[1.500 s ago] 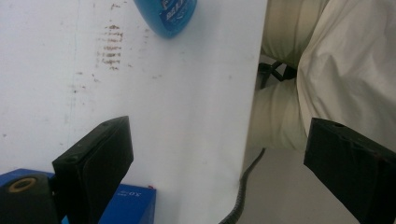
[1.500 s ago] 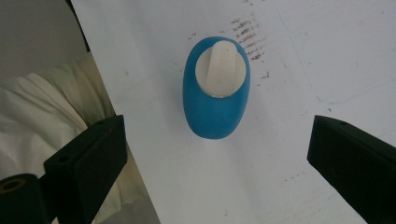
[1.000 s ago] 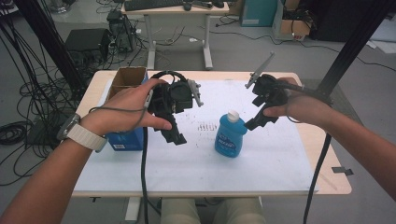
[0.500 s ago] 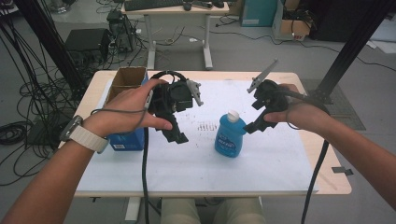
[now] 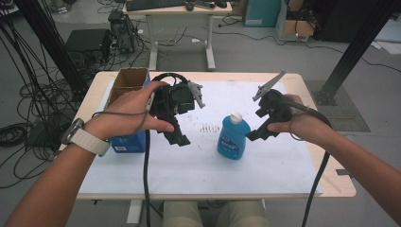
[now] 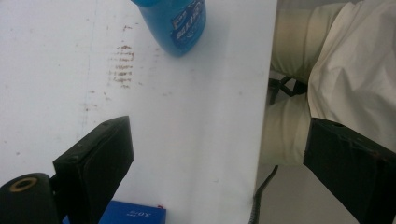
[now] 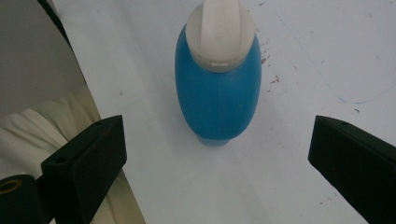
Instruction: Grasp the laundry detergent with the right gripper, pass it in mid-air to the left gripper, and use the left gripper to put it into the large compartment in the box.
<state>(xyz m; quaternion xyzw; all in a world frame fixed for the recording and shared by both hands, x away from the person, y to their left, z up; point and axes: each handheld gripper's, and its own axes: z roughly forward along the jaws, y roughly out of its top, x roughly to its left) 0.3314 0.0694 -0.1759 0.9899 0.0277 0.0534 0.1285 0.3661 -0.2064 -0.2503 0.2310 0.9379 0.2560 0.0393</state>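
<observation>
while high view shows bottle (image 5: 233,137) label, right claw (image 7: 217,154) view shows cap; both claws apart, empty.

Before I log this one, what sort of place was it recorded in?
Most likely a lab or workshop: cable bundles lie on the grey floor, equipment boxes stand behind the white-covered table, and a second desk with a keyboard stands farther back.
</observation>
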